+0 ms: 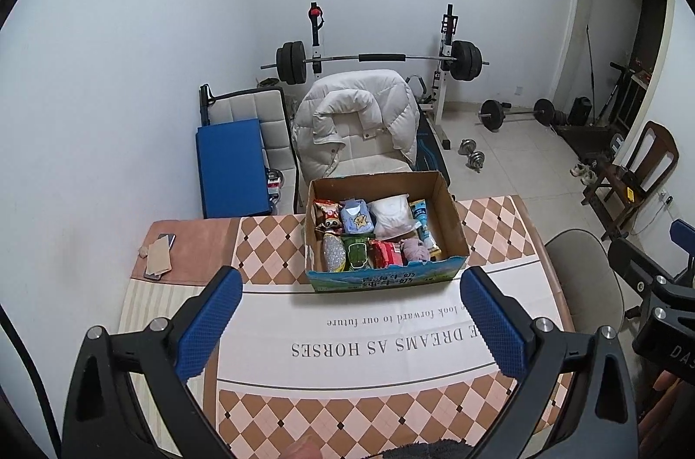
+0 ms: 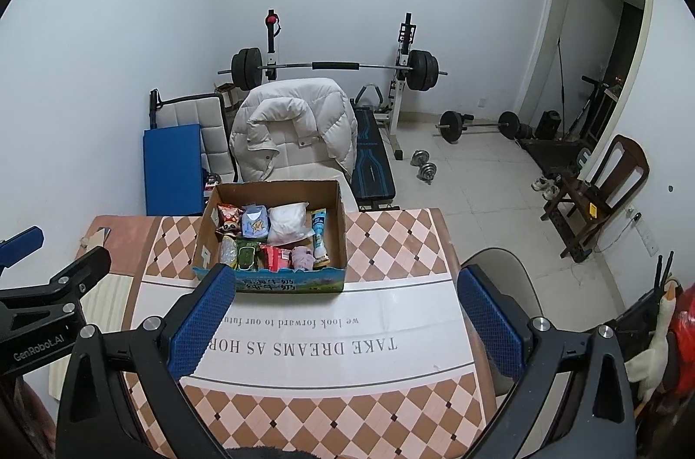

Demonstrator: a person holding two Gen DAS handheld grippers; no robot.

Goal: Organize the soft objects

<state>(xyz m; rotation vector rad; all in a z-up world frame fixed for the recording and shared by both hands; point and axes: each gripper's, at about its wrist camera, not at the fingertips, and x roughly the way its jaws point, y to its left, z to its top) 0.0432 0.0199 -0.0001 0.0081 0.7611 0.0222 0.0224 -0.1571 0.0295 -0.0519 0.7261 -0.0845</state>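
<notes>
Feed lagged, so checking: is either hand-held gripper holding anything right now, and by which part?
Nothing is held. The left hand-held gripper and right hand-held gripper are both open above the table, short of the cardboard box.

A white puffer jacket (image 1: pixel 356 120) drapes a chair before a barbell rack (image 1: pixel 378 58); dumbbells (image 1: pixel 473 155) lie on the floor.

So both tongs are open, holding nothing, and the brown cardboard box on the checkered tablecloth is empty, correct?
Not quite. The left tongs and right tongs are open and hold nothing, but the brown cardboard box on the checkered tablecloth is full of packets and soft items, as the left wrist view shows.
</notes>
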